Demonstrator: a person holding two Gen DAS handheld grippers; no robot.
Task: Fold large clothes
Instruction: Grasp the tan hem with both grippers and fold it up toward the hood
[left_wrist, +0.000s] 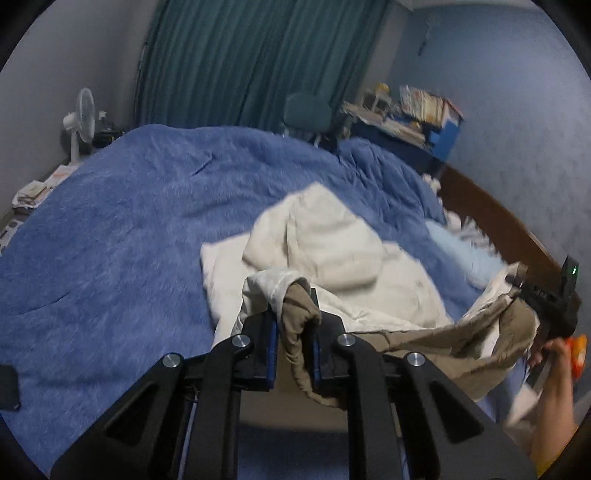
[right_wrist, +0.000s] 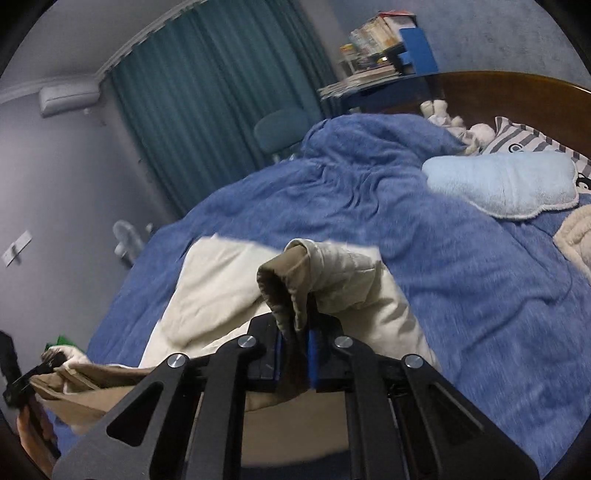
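Note:
A large tan jacket with a cream quilted lining (left_wrist: 332, 240) lies bunched on the blue bedcover (left_wrist: 122, 214). My left gripper (left_wrist: 293, 325) is shut on a tan fold of its edge. The jacket's edge stretches right to my right gripper (left_wrist: 517, 284), also clamped on it. In the right wrist view my right gripper (right_wrist: 295, 347) is shut on a tan and cream fold of the jacket (right_wrist: 229, 288). The left gripper (right_wrist: 40, 369) shows at the far left, holding the other end.
A light blue pillow (right_wrist: 502, 181) and a striped pillow (right_wrist: 528, 136) lie by the wooden headboard (right_wrist: 517, 92). A cream blanket (right_wrist: 576, 240) sits at the right. A fan (left_wrist: 79, 122), a chair (left_wrist: 306, 110), a cluttered blue desk (left_wrist: 406, 125) and green curtains (left_wrist: 240, 62) stand beyond the bed.

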